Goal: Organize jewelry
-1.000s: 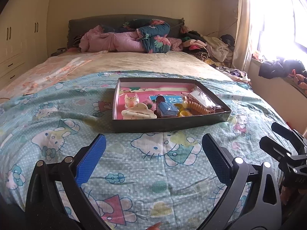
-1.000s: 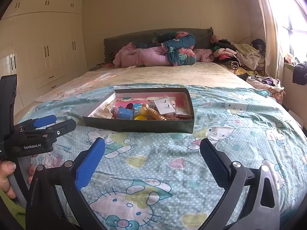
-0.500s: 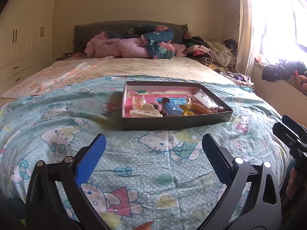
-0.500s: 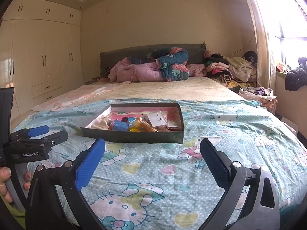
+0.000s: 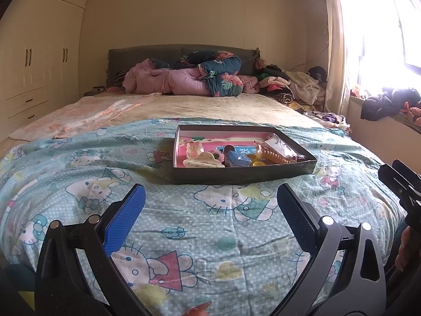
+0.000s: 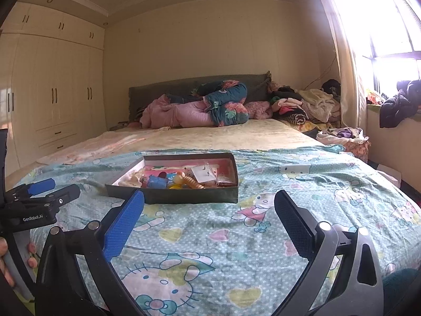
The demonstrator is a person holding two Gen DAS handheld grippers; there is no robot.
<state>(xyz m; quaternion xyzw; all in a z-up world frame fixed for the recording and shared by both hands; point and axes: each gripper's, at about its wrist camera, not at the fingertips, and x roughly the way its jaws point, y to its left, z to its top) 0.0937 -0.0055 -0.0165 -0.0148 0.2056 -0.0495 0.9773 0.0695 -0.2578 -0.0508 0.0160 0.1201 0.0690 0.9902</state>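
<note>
A shallow dark box (image 5: pixel 244 175) with a pink lining lies on the Hello Kitty bedspread (image 5: pixel 184 223), holding several small pieces: a cream hair claw (image 5: pixel 204 160), a blue item (image 5: pixel 238 160), an orange spiral tie (image 5: pixel 273 156) and a clear packet (image 5: pixel 279 143). The box also shows in the right wrist view (image 6: pixel 189 196). My left gripper (image 5: pixel 210 202) is open and empty, well short of the box. My right gripper (image 6: pixel 209 208) is open and empty, also in front of the box. Each gripper shows at the other view's edge.
Pink and floral quilts (image 5: pixel 189 79) are piled at the headboard. Clothes (image 5: pixel 297 87) are heaped at the far right of the bed. White wardrobes (image 6: pixel 52 100) line the left wall. A bright window (image 6: pixel 389 26) and a ledge with dark clothing (image 6: pixel 400 105) are on the right.
Both grippers have tilted up and drawn back a little, so the box sits lower and farther in both views and more of the wall and ceiling shows. Both stay open.
</note>
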